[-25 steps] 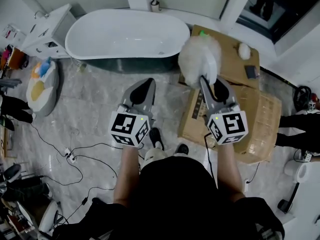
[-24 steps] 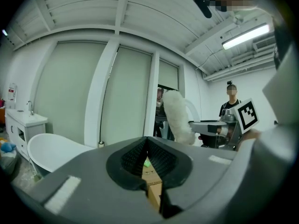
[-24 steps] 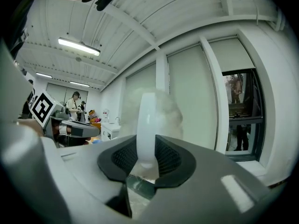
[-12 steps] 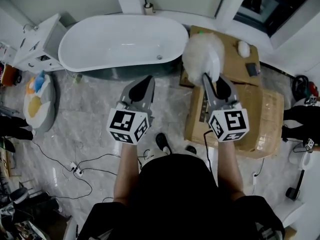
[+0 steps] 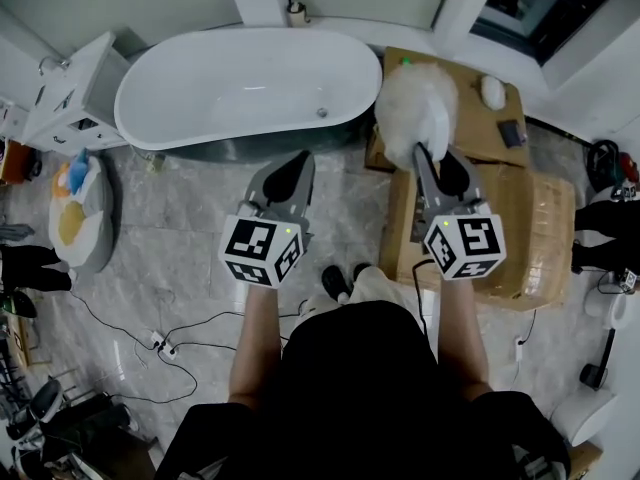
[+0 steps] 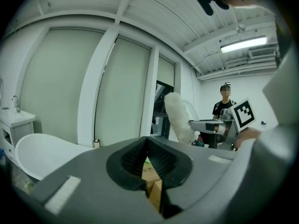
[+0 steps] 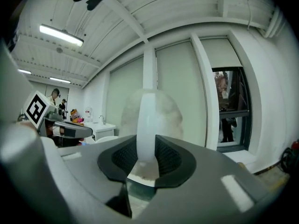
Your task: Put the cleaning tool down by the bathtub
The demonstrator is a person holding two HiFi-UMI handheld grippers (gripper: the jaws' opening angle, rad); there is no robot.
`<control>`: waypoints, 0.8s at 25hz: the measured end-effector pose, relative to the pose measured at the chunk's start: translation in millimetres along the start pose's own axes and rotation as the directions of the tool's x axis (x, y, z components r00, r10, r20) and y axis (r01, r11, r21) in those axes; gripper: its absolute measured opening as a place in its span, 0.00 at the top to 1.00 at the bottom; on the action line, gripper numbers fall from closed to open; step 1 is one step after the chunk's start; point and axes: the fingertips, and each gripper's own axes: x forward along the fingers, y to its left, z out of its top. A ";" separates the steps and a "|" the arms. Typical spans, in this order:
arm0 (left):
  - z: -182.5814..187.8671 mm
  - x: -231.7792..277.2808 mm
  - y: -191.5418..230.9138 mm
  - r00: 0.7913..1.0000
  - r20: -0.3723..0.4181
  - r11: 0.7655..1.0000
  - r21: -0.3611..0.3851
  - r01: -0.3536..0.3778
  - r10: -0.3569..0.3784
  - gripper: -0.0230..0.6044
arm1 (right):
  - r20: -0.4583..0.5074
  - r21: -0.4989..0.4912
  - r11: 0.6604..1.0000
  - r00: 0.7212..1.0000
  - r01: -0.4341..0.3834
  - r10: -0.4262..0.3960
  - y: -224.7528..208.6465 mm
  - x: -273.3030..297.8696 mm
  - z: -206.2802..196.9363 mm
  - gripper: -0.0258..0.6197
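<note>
The person stands on the marble floor (image 5: pixel 180 218) just in front of the white bathtub (image 5: pixel 240 78), with 2 claws held out level, 1 in each hand. The right claw (image 5: pixel 432 166) is clamped on the white handle of the cleaning tool (image 5: pixel 415 108). The tool's fluffy white head stands up off the bathtub's right end, above the stacked cardboard boxes (image 5: pixel 520 238) beside the bathtub. It is in the air, resting on nothing that I can see. In the right gripper view the handle (image 7: pixel 145 120) runs straight up between the 2 dark pads (image 7: pixel 170 158), pinched by both, with the fluff behind it. It is probably a duster, though the fuzz is too soft to be sure. The left claw (image 5: pixel 298 163) is closed with nothing in it and points at the bathtub's front wall. Left of the bathtub stands a small white washstand (image 5: pixel 70 93). Cables (image 5: pixel 170 343) trail over the floor well in front of the bathtub.
</note>
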 end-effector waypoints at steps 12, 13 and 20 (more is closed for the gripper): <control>-3.7 47.5 31.2 0.999 -0.038 1.000 0.015 -0.006 0.007 0.97 | -0.009 0.023 1.000 1.000 0.010 -0.009 -27.8 55.5 -7.7 0.80; -2.5 53.9 35.8 0.999 -0.040 1.000 0.016 -0.008 0.009 0.97 | -0.007 0.023 1.000 1.000 0.007 -0.007 -31.7 63.5 -6.3 0.80; 15.9 108.5 63.8 0.999 -0.041 1.000 0.019 -0.020 0.020 0.97 | 0.001 0.025 1.000 1.000 -0.012 0.012 -64.4 120.1 8.4 0.80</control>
